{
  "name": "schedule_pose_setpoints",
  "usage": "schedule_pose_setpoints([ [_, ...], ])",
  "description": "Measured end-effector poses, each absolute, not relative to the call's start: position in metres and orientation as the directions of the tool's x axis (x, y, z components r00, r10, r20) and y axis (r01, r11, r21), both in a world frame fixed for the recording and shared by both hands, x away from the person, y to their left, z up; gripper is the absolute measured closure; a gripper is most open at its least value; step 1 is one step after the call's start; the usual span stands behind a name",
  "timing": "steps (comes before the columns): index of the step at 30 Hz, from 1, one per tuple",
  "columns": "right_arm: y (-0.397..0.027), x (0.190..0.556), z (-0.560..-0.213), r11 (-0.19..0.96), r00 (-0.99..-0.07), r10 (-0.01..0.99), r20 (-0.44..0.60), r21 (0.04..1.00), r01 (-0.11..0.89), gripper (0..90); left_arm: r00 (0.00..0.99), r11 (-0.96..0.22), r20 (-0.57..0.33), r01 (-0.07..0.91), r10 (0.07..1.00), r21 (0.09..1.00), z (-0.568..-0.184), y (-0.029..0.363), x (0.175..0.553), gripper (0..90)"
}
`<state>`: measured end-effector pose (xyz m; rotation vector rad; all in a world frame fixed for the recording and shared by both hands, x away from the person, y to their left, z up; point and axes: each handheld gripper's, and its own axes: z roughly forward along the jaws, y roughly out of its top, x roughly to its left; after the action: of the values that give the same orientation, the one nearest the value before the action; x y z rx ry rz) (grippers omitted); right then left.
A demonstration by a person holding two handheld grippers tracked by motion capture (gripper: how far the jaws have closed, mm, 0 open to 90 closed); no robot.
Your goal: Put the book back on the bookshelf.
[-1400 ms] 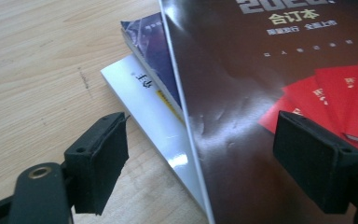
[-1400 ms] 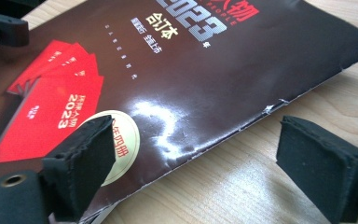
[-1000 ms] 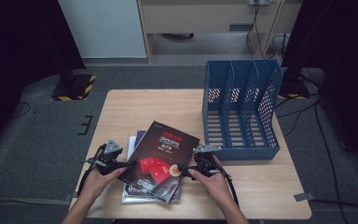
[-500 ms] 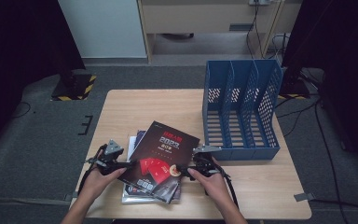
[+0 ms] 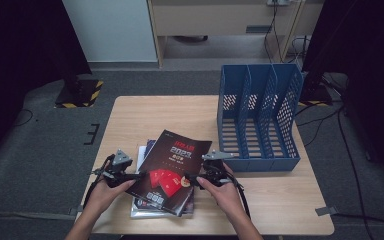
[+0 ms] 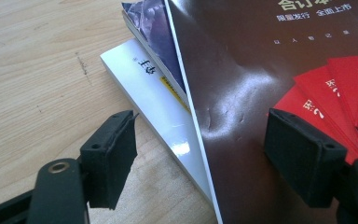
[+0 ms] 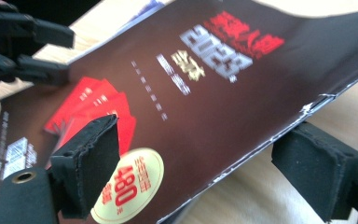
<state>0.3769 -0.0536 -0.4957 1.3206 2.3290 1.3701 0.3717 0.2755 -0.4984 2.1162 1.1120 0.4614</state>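
Both tongs — left [image 5: 139, 176], right [image 5: 191, 179] — straddle the dark magazine [image 5: 172, 167] edges (unclenched, closing).

High view dim, dark edges; gripper views bright, glare, slight blur.

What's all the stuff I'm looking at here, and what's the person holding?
Table: one, light wood, centre.
Dark magazine: one, dark brown with red cards printed on it, top of the stack at the near edge.
Books under it: at least two, one white, one bluish cover.
File rack: one, blue, three slots, right side of table.
Left gripper: black, jaws straddling the magazine's left edge, closing a little just now, not yet pressing.
Right gripper: black, jaws open around the right edge.
Hands: two, near edge.
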Motion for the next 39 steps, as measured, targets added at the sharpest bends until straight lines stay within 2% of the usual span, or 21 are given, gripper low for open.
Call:
schedule_pose_setpoints([
  [7, -0.048, 0.406, -0.479, 0.194, -0.600, 0.730, 0.327, 0.742, 0.641, 16.7, 0.567, -0.386, -0.020, 0.585, 0.823, 0.713, -0.498, 0.276, 0.373, 24.7],
  [11, -0.045, 0.423, -0.469, 0.221, -0.612, 0.724, 0.318, 0.733, 0.643, 24.7, 0.571, -0.394, -0.016, 0.586, 0.821, 0.708, -0.498, 0.276, 0.373, 24.7],
  [14, -0.042, 0.428, -0.464, 0.235, -0.625, 0.714, 0.316, 0.733, 0.639, 25.5, 0.571, -0.399, -0.011, 0.587, 0.821, 0.704, -0.497, 0.275, 0.374, 24.7],
  [17, -0.037, 0.431, -0.462, 0.275, -0.632, 0.717, 0.293, 0.714, 0.643, 29.6, 0.571, -0.399, -0.013, 0.588, 0.821, 0.704, -0.497, 0.275, 0.374, 24.8],
  [20, -0.029, 0.433, -0.464, 0.333, -0.652, 0.705, 0.280, 0.680, 0.653, 41.1, 0.570, -0.398, -0.011, 0.587, 0.822, 0.705, -0.497, 0.275, 0.373, 24.9],
  [21, -0.027, 0.434, -0.465, 0.341, -0.650, 0.707, 0.280, 0.670, 0.660, 42.2, 0.570, -0.398, -0.011, 0.587, 0.822, 0.705, -0.497, 0.275, 0.373, 25.1],
  [25, -0.025, 0.437, -0.465, 0.361, -0.653, 0.702, 0.285, 0.648, 0.671, 43.6, 0.570, -0.397, -0.014, 0.590, 0.822, 0.703, -0.497, 0.275, 0.373, 25.6],
  [31, -0.020, 0.454, -0.460, 0.361, -0.656, 0.689, 0.308, 0.639, 0.679, 38.4, 0.569, -0.389, -0.026, 0.594, 0.822, 0.704, -0.498, 0.276, 0.374, 25.5],
  [36, -0.020, 0.463, -0.465, 0.358, -0.655, 0.691, 0.307, 0.642, 0.678, 38.4, 0.569, -0.388, -0.027, 0.594, 0.822, 0.704, -0.498, 0.276, 0.374, 25.5],
  [37, -0.019, 0.464, -0.466, 0.357, -0.650, 0.693, 0.312, 0.635, 0.685, 40.5, 0.569, -0.388, -0.026, 0.594, 0.822, 0.705, -0.498, 0.276, 0.374, 25.5],
  [39, -0.019, 0.464, -0.467, 0.366, -0.654, 0.701, 0.284, 0.643, 0.672, 52.0, 0.568, -0.387, -0.029, 0.595, 0.822, 0.704, -0.498, 0.277, 0.374, 25.5],
])
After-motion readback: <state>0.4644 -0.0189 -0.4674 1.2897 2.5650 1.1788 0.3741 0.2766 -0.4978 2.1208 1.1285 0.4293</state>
